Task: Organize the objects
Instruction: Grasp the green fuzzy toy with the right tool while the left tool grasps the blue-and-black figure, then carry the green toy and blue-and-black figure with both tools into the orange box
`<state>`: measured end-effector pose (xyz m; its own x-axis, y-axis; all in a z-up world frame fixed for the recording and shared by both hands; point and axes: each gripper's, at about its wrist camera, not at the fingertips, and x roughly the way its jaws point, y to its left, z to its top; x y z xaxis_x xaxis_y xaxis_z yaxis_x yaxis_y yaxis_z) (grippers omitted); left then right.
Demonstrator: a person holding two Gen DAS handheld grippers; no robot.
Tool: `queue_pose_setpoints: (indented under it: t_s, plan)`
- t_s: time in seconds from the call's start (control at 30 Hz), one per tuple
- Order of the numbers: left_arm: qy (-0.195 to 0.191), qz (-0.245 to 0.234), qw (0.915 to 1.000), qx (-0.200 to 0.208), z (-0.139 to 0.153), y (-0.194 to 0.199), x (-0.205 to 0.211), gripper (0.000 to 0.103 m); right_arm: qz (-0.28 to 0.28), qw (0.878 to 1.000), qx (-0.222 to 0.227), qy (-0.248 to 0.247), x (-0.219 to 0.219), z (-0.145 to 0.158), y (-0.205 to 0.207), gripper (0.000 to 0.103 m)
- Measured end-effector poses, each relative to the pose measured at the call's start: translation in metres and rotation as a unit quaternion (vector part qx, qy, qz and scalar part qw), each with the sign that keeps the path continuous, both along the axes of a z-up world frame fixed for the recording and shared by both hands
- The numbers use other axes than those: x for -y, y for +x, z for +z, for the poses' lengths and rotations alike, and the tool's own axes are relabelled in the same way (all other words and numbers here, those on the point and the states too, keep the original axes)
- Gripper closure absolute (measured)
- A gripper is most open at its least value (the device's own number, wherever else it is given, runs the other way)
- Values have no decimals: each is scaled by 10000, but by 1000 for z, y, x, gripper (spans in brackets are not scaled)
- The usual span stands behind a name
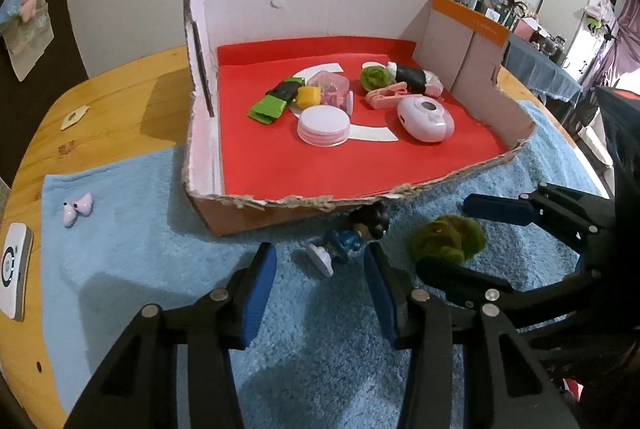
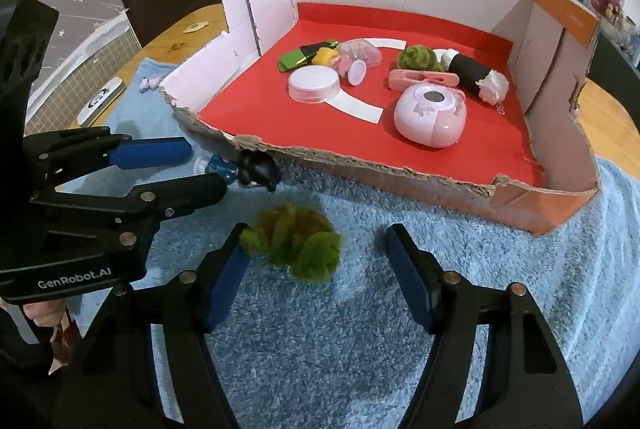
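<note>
While both grippers sit low over the towel, neither grips.
Left gripper open astride figurine; right gripper open, left pad touching green wool.

1. Indoor light, moderately bright, coming from above; colours saturated.
2. Soft shadows of the grippers fall on the blue towel.
3. Cardboard box throws shade onto the wooden table.
4. Strong fisheye bending, black vignette at corners.
5. Centre sharp; far background soft.
</note>
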<state>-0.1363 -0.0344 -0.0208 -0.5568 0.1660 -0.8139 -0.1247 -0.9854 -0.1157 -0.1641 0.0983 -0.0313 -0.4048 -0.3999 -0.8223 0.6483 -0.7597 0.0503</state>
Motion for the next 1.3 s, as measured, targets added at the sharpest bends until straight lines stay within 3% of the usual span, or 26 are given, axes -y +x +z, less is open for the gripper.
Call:
queue_pose_setpoints:
  t_s: [0.37, 0.47, 0.53, 0.7, 0.83, 1.3]
  plan:
    - [-23, -105, 9999, 37, -6, -7, -6, 56, -32, 10000, -31, -14, -7, 1, -3, 39]
    - [-102, -165, 9998, -13, -7, -5, -9, 64, 47, 9999, -85, 44, -2, 0, -3, 40]
    - [-46, -217, 9997, -35, -6, -4, -8, 72, 88, 9999, -108, 63, 1, 0, -3, 47]
    - [38, -447, 9989, -162, -2, 1, -14, 73, 230, 9997, -43, -9, 2, 2, -1, 68]
    - [234, -493, 9984, -141, -2, 4, -15, 73, 206, 9997, 44, -110, -2, 3, -1, 70]
    - [264, -256, 9991, -225, 8, 16, -12, 73, 123, 9994, -19, -314, -14, 15, 12, 71]
